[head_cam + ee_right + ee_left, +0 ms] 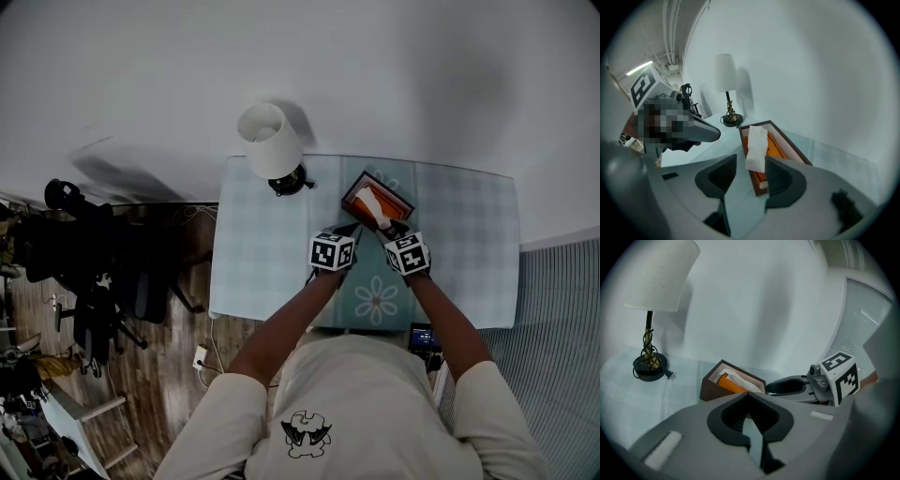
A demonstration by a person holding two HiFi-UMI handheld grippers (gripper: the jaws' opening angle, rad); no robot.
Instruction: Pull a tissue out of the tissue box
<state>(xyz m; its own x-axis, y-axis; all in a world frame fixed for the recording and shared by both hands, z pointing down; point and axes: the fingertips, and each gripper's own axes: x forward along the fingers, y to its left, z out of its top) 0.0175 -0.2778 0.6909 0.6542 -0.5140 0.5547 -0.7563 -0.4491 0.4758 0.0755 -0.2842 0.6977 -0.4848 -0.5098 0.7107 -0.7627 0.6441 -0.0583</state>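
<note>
- The tissue box (711,391) is a low brown tray with an orange lining. It lies open on the checked table (272,253), to the right of the white-shaded lamp (270,141).
- One white tissue (756,145) stands up out of the box as a folded strip, with its free end raised towards the person.
- The right claw (751,162) has its jaws spread wide. The strip hangs in the gap nearer the right-hand jaw, and neither pad presses on it.
- The left claw (749,397) has its jaws together on nothing. It points at the near end of the box, just short of it.
- The tissue is likely to handle as almost weightless, limp and easy to tear — it will fold or slide away from a pad that brushes it, not resist.
- The best hold looks to be across the raised strip, a little below its top edge, with both pads flat on the layers and the pull straight up along the strip.
- The box itself looks light and may lift with the sheet — the left claw could steady its rim.
</note>
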